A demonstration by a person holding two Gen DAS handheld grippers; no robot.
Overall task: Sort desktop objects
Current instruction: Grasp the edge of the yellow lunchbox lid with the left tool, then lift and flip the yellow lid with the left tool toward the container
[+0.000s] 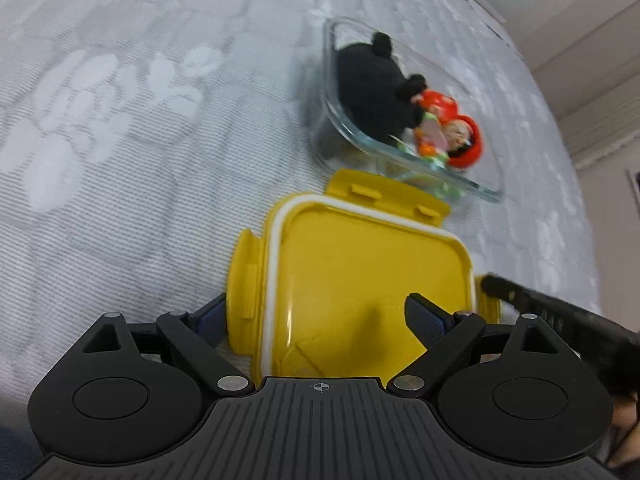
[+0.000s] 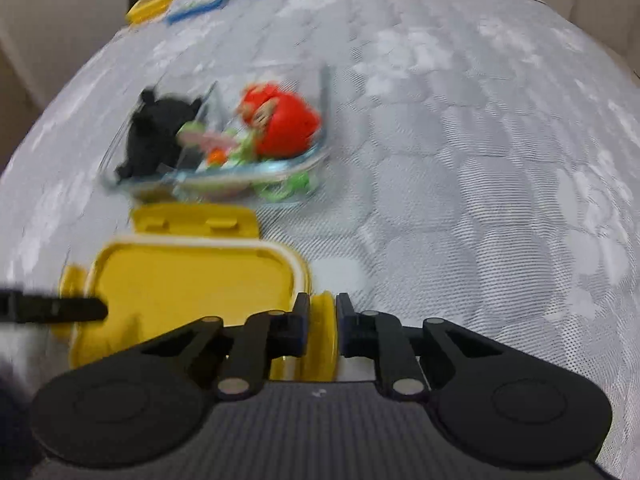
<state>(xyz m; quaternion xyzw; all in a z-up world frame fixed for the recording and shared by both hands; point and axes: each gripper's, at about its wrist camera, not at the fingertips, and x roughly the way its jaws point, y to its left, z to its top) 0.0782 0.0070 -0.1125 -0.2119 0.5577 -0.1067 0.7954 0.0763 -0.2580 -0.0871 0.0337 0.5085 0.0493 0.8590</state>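
left claw [image 1: 316,316] spread wide, right claw [image 2: 320,316] clamped

The lid [image 1: 372,280] looks like smooth yellow plastic with a white, perhaps rubbery, seal round its edge, the dish [image 1: 400,168] clear glossy glass, the black toy [image 1: 372,88] soft matt plush, the red toy [image 2: 286,128] shiny plastic, and the tablecloth [image 1: 140,140] woven grey fabric.

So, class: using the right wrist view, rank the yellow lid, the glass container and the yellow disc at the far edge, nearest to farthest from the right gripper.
1. Yellow lid: at the right gripper, side tab between its fingers.
2. Glass container: just beyond the lid, holding toys.
3. Yellow disc: far top left edge.
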